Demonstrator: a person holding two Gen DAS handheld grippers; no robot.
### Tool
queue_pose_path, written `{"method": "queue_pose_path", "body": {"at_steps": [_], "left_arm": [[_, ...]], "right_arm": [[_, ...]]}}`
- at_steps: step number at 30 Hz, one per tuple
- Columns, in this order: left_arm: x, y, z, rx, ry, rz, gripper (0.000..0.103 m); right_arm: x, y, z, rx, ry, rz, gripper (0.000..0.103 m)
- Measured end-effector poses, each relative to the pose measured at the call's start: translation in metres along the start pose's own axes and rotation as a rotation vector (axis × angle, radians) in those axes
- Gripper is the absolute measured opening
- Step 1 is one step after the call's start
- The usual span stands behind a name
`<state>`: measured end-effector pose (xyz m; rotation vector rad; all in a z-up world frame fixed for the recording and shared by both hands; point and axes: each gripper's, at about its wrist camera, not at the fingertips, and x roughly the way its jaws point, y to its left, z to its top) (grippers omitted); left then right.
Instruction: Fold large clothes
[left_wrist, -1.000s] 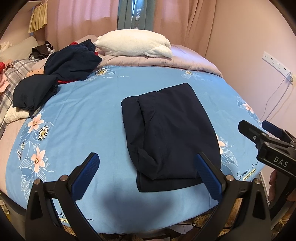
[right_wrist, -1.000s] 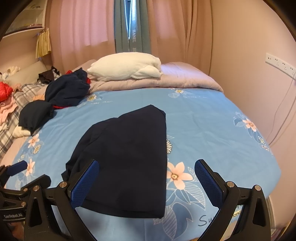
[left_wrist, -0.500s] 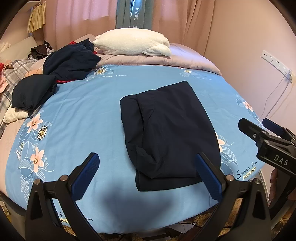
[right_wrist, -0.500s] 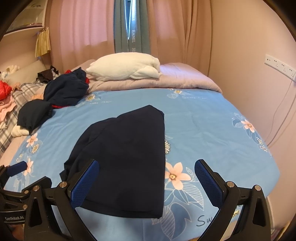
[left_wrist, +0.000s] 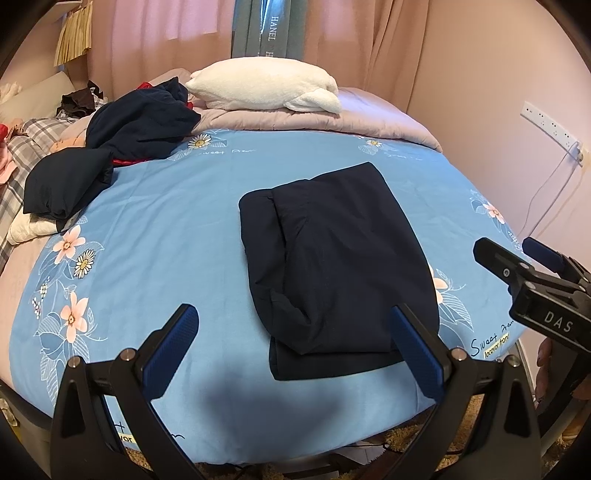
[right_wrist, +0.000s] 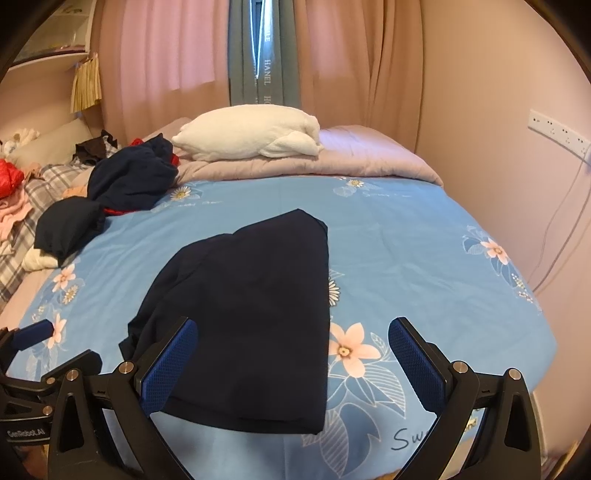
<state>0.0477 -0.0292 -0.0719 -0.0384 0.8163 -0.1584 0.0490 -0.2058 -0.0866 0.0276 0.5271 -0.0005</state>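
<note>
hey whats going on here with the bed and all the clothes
A person is folding clothes on a bed with a handheld claw in each hand. A dark navy garment lies folded on the blue floral sheet. Both the left claw and the right claw hover open at the near edge, holding nothing. A heap of unfolded dark clothes waits at the far left, beside a white pillow.

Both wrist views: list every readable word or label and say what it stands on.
"HANEL" on the grey-blue curtain.
"DAS" on the right tool, seen from the left wrist.
"GenRobot.AI" on the left tool, seen from the right wrist.
"Sweet Dream" in script on the blue bedsheet.
The yellow tag below it is too blurred.
</note>
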Motion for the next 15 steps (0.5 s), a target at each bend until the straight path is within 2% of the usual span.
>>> {"method": "queue_pose_path", "body": {"at_steps": [15], "left_arm": [[-0.0069, -0.0031, -0.0008, 0.005, -0.018, 0.0, 0.103]], "right_arm": [[0.0, -0.003, -0.0016, 0.011, -0.002, 0.004, 0.102]]}}
